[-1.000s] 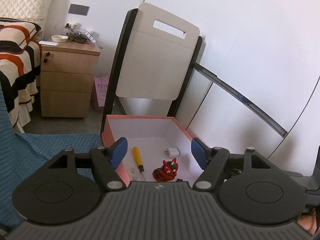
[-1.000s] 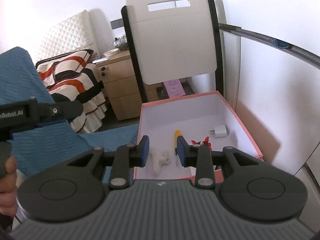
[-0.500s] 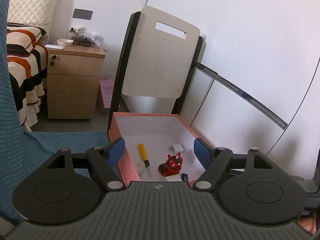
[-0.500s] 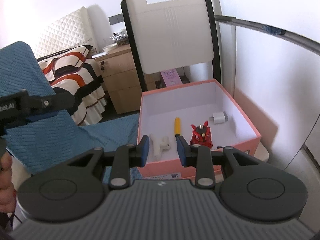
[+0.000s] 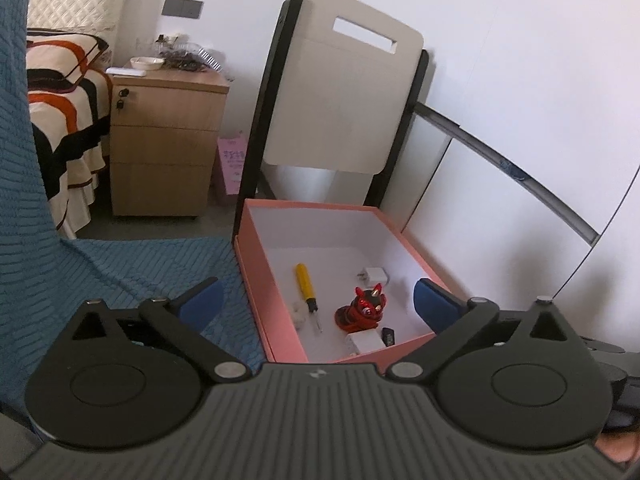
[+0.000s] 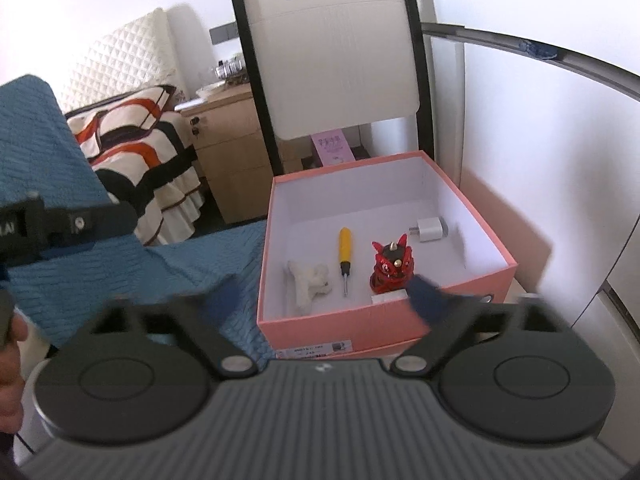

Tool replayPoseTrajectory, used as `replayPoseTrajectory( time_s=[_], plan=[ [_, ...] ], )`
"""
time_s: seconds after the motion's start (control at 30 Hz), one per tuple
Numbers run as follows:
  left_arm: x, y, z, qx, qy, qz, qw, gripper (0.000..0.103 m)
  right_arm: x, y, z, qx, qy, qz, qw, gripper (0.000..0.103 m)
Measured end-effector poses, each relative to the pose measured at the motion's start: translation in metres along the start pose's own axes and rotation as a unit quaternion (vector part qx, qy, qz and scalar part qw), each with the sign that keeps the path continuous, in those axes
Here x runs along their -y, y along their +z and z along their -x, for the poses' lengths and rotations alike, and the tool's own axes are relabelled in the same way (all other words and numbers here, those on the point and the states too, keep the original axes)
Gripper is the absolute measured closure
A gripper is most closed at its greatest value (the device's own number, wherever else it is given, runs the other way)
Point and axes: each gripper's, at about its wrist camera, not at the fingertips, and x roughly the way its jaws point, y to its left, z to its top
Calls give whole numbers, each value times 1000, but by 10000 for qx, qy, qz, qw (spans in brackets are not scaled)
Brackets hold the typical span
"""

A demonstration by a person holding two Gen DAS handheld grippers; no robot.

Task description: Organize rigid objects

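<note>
A pink box (image 5: 256, 280) with a white inside stands on the blue cloth. Inside lie a yellow screwdriver (image 5: 305, 284), a red horned figurine (image 5: 362, 308), a white charger (image 5: 376, 275), a white knobbly piece (image 6: 308, 286) and a white block (image 5: 366, 342) by a small black item (image 5: 388, 336). My left gripper (image 5: 316, 302) hovers over the box's near edge. Its jaws are opening wide, with nothing gripped. My right gripper (image 6: 324, 296) is just in front of the box (image 6: 360, 334). Its blurred jaws are also opening, empty.
Behind the box a folded white chair (image 5: 344, 100) leans on the wall. A wooden nightstand (image 5: 160, 140) and a striped bed (image 5: 60, 100) stand at the left. The blue cloth (image 5: 120, 272) covers the surface left of the box. A hand (image 6: 8, 344) holds the left gripper.
Both grippers' jaws have spread from narrower to wide. The white knobbly piece that sat between the right jaws now lies in the box. The left view has drawn slightly closer to the box.
</note>
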Motion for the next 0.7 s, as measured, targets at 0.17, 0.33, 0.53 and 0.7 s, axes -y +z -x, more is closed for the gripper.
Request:
replayPoseTrajectory(
  time_s=[0.17,0.33,0.53,0.7],
  plan=[
    [-2,0,-2,-14,61,-14,10000,0,1,1,-1,-12,-21,10,10000,7],
    [-3,0,-1,-22,65,46,10000,0,0,-1,-2,-50,-21,8,10000,7],
    [-5,1,-1,-45,-18,121,9999,0,1,-1,-4,-101,-25,-16,9999,7],
    [-4,1,-2,-58,22,116,9999,0,2,-2,-5,-128,-31,-12,9999,7]
  ],
)
